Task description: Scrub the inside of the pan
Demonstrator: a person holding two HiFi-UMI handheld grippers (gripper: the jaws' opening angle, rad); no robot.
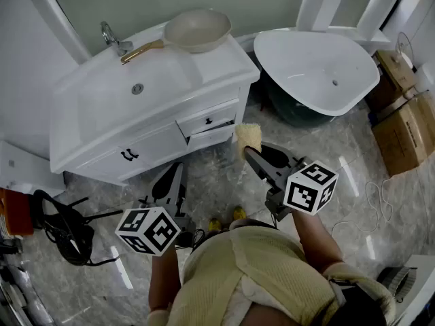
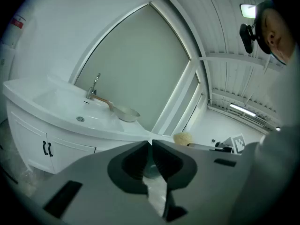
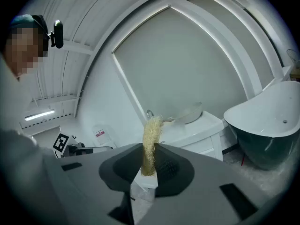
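Standing on the grey marbled floor (image 1: 217,175) in front of a white vanity (image 1: 221,63), the person held both grippers low, well apart from the countertop. The right gripper (image 1: 247,152) had its jaws clamped on a yellow fibrous sponge (image 1: 247,134), which stuck out beyond the fingertips; the right gripper view showed the sponge pinched upright between the two pads. The left gripper (image 1: 178,170) had its jaws drawn together with nothing between them, as the left gripper view showed. The pan (image 1: 198,29), pale cream with a golden handle (image 1: 141,51), rested on the vanity's far right corner, beside the sink basin (image 1: 136,90), its handle pointing toward the faucet (image 1: 112,39). Neither gripper touched it. To the right of the vanity stood a white bathtub (image 1: 319,70), and cardboard boxes (image 1: 401,124) lay beyond that at the picture's right edge
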